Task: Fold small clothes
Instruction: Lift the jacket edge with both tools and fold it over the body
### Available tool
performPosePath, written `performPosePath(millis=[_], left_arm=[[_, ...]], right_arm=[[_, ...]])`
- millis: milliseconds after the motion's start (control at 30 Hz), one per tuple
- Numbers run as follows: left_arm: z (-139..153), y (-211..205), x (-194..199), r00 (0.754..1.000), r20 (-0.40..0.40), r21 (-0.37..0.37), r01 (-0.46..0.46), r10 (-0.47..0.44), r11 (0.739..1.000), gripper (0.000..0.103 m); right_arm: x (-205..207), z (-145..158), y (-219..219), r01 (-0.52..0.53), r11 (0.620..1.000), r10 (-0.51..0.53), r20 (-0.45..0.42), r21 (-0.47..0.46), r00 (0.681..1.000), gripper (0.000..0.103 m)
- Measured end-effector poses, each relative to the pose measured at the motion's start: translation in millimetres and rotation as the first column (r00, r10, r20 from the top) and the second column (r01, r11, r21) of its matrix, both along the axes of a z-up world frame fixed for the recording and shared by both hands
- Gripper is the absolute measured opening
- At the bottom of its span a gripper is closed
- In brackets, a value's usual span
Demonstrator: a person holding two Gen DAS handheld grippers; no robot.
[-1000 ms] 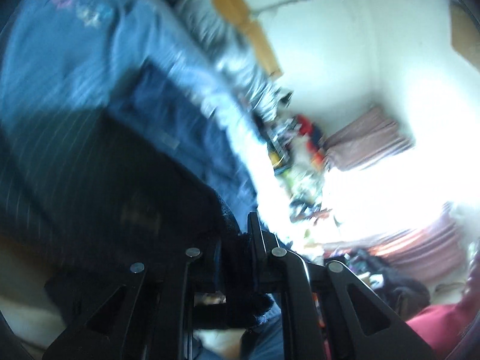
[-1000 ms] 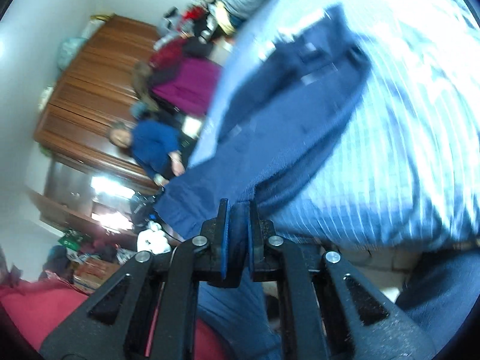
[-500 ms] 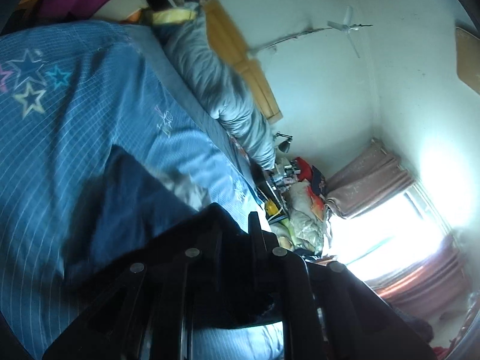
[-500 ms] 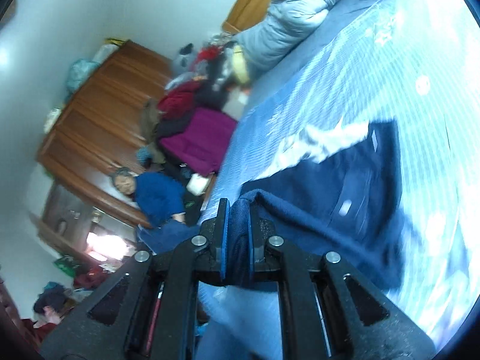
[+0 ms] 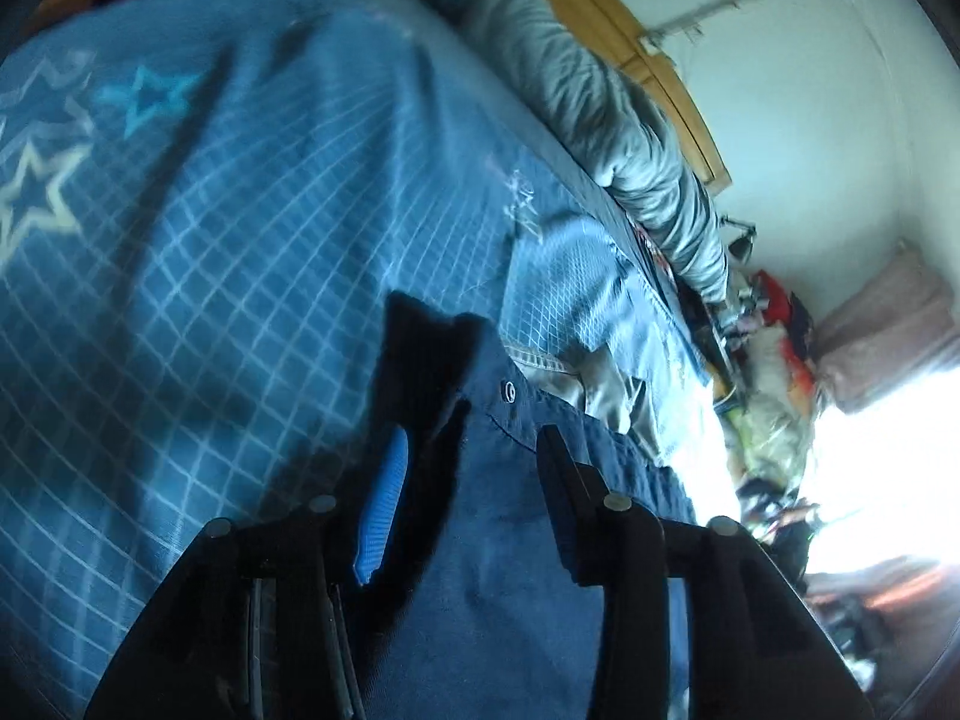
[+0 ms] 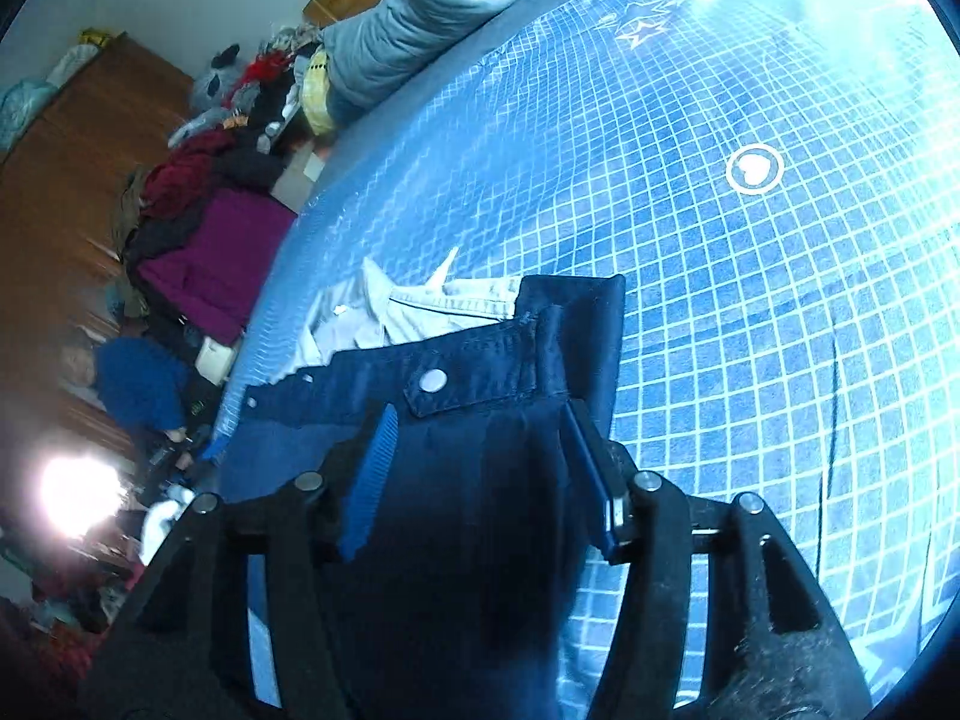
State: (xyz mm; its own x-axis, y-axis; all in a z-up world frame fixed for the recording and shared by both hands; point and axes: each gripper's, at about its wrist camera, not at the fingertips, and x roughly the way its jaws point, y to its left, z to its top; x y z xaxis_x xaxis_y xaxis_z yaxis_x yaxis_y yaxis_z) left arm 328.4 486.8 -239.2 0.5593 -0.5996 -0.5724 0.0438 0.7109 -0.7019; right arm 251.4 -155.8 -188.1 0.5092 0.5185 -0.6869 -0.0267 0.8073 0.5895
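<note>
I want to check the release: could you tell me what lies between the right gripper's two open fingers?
In the right wrist view, the dark navy denim garment with its snap-button waistband fills the gap of the right gripper, lying on the blue checked bedsheet.

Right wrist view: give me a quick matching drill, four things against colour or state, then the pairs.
Things:
1. right gripper
2. dark garment
3. padded quilt
4. bedsheet

Colour or state:
A. blue with a white grid
B. grey, bunched at the bed's far edge
C. open, jaws either side of the cloth
D. navy, lying on the bed with a metal snap showing

Pairs: 1-C, 2-D, 3-B, 4-A
</note>
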Motion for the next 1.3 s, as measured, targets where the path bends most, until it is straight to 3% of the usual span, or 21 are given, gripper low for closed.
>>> performPosePath(millis=[67, 167, 267, 400, 600, 833, 867, 900, 933, 967, 1000, 1200, 1300], left_arm=[[12, -9, 2, 0.998, 0.033, 0.104, 0.045, -0.049, 0.994, 0.048], [23, -27, 13, 0.994, 0.046, 0.261, 0.088, -0.104, 0.961, 0.048], [25, -46, 22, 0.985, 0.051, 0.337, 0.137, -0.163, 0.931, 0.048], [5, -61, 39, 0.988, 0.003, 0.406, 0.14, -0.155, 0.903, 0.046], [-4, -67, 45, 0.985, -0.006, 0.403, 0.161, -0.173, 0.901, 0.034], [-8, -71, 46, 0.984, -0.009, 0.4, 0.166, -0.177, 0.901, 0.034], [-9, -71, 47, 0.984, -0.01, 0.399, 0.166, -0.177, 0.902, 0.034], [-9, -72, 47, 0.984, -0.01, 0.4, 0.166, -0.176, 0.902, 0.033], [-9, -72, 47, 0.984, -0.008, 0.403, 0.164, -0.176, 0.901, 0.026], [-8, -73, 46, 0.983, -0.008, 0.398, 0.172, -0.184, 0.901, 0.019], [-7, -75, 45, 0.981, -0.004, 0.391, 0.181, -0.195, 0.902, 0.011], [23, -89, 38, 0.969, 0.058, 0.391, 0.198, -0.239, 0.899, 0.009], [8, -88, 49, 0.977, -0.004, 0.407, 0.197, -0.214, 0.892, 0.01]], right_arm=[[12, -6, 4, -0.022, 0.998, 0.022, -0.009, -0.053, 1.0, 0.056], [21, -14, 14, -0.055, 0.994, 0.053, -0.016, -0.098, 0.998, 0.056], [25, -17, 23, -0.085, 0.987, 0.084, -0.011, -0.136, 0.996, 0.056], [26, -19, 30, -0.108, 0.971, 0.111, -0.001, -0.212, 0.994, 0.056], [33, -20, 26, -0.095, 0.963, 0.102, 0.015, -0.252, 0.995, 0.056], [52, -26, 30, -0.103, 0.966, 0.108, 0.007, -0.239, 0.994, 0.055], [56, -31, 31, -0.103, 0.968, 0.105, -0.006, -0.231, 0.994, 0.053], [58, -33, 31, -0.094, 0.971, 0.094, -0.009, -0.221, 0.996, 0.044], [59, -33, 27, -0.078, 0.973, 0.078, -0.007, -0.217, 0.997, 0.034], [59, -31, 27, -0.064, 0.973, 0.065, -0.003, -0.22, 0.998, 0.008], [56, -24, 24, -0.047, 0.978, 0.053, 0.023, -0.202, 0.998, 0.009], [44, 27, 2, -0.007, 0.989, 0.033, 0.177, -0.145, 0.984, 0.007], [54, 23, -3, 0.01, 0.987, 0.017, 0.169, -0.158, 0.985, 0.002]])
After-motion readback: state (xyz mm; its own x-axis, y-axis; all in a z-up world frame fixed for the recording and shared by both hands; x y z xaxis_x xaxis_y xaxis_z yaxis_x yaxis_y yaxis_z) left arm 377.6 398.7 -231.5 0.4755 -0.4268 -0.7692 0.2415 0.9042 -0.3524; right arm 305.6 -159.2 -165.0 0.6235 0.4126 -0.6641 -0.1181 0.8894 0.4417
